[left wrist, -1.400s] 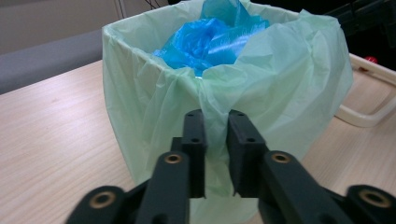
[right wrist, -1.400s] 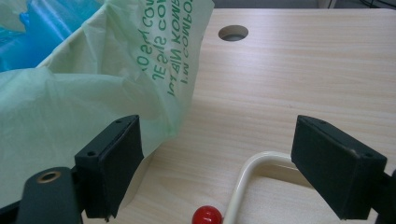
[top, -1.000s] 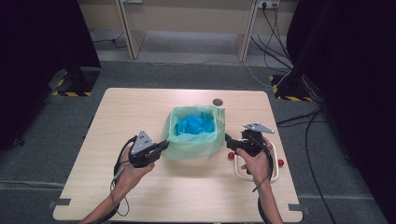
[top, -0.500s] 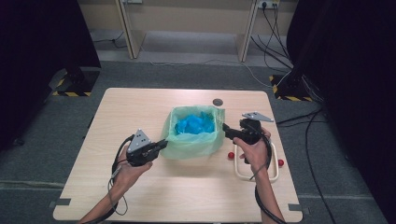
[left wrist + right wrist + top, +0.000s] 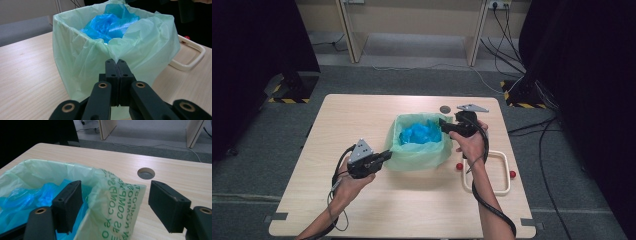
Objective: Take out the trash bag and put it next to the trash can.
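**Right jaws now straddling far corner of the liner**

Pale green thin-plastic compost bag (image 5: 419, 150) lines a small bin at the desk's (image 5: 362, 210) centre, w/ a crumpled blue plastic bag (image 5: 419, 134) sitting inside it. Beside the bin, toward the person's right, lies a cream plastic loop-shaped frame (image 5: 504, 172) w/ small red balls (image 5: 458, 166) at its edges.

Left gripper (image 5: 117, 65) — jaws fully together, pinching a fold of the green liner at the near rim; in the left gripper view the film bunches right at the tips. It hasn't shifted vs. the earlier pics, so that corner is pinned.

Right gripper (image 5: 113, 202) is what changed: a sec ago it sat beside the bin's near-right side, now it's further back and a bit higher, at the far-right corner of the rim. Jaws have just been closing but are still well apart. The right gripper view shows the printed green corner of the liner standing up between them — one jaw inside the bag, over the blue plastic, the other outside, neither pressing on the film yet.

Meaning, as I read it: left hold is the anchor, right is lined up for a 2nd grip on the opposite corner. Once it bites, both hands could gather or lift the liner. Risk: thin film may slip out, or the inner jaw may catch the blue bag too.
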`<state>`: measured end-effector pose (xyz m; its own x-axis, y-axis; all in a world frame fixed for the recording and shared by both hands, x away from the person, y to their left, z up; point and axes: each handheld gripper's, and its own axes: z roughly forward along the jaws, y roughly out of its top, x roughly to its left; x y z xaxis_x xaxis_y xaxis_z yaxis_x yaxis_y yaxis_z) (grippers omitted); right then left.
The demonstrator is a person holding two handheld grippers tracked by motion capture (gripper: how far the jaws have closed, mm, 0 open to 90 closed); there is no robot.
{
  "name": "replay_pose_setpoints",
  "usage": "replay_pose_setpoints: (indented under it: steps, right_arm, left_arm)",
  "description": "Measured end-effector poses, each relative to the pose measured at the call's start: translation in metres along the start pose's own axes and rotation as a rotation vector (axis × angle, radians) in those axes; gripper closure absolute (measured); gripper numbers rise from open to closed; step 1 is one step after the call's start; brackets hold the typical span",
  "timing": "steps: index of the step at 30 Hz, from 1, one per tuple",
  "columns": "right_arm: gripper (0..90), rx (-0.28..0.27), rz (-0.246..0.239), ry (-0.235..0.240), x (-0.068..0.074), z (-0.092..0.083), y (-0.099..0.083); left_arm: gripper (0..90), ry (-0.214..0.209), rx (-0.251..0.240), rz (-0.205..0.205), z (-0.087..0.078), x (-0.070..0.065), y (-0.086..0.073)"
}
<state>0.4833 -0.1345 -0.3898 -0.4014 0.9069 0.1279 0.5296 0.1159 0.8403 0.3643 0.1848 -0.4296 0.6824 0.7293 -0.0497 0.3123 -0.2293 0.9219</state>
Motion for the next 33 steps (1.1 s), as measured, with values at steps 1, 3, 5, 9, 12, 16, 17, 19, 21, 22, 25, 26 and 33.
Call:
replay_pose_setpoints:
  steps: [1,3,5,9,12,16,17,19,21,22,25,26,33]
  right_arm:
    - [31.5,0.002,-0.011,-0.001,0.001,0.002,0.002]
    - [34.5,0.006,-0.027,-0.005,0.002,0.006,0.005]
    - [39.0,0.018,-0.047,-0.009,0.004,0.011,0.008]
    - [43.4,0.047,-0.092,-0.018,0.007,0.022,0.011]
    - [48.0,0.073,-0.120,-0.023,0.008,0.029,0.012]
    - [60.5,0.080,-0.106,-0.014,0.008,0.033,0.010]
    - [63.5,0.079,-0.111,-0.010,0.008,0.033,0.010]
    - [70.4,0.076,-0.125,-0.004,0.011,0.033,0.011]
    - [75.3,0.070,-0.134,-0.003,0.013,0.033,0.011]
    - [76.7,0.065,-0.144,-0.007,0.014,0.033,0.012]
    - [77.5,0.055,-0.163,-0.011,0.016,0.033,0.013]
    - [77.9,0.054,-0.164,-0.008,0.016,0.032,0.013]
    - [83.3,0.046,-0.157,-0.005,0.016,0.029,0.015]
  left_arm:
    - [88.9,-0.001,0.001,0.001,0.000,0.000,0.000]
    - [88.9,-0.003,-0.002,-0.003,0.001,0.000,0.001]
    - [88.8,-0.004,0.001,-0.001,0.000,0.000,0.000]
    - [88.3,-0.008,-0.002,-0.008,0.001,0.000,0.000]
    - [88.1,-0.011,-0.001,-0.004,0.000,0.001,0.000]
    - [87.8,-0.013,-0.005,-0.006,-0.001,0.001,0.000]
    - [87.7,-0.012,-0.005,-0.005,-0.001,0.001,0.000]
    - [87.6,-0.011,-0.007,-0.007,-0.001,0.002,0.001]
    - [87.5,-0.011,-0.010,-0.006,-0.002,0.002,0.001]
    - [87.5,-0.011,-0.011,-0.005,-0.002,0.001,0.001]
    - [87.4,-0.012,-0.014,-0.004,-0.003,0.001,0.003]
    - [87.5,-0.011,-0.017,-0.002,-0.004,0.001,0.004]
    - [87.3,-0.009,-0.026,0.000,-0.007,0.001,0.006]
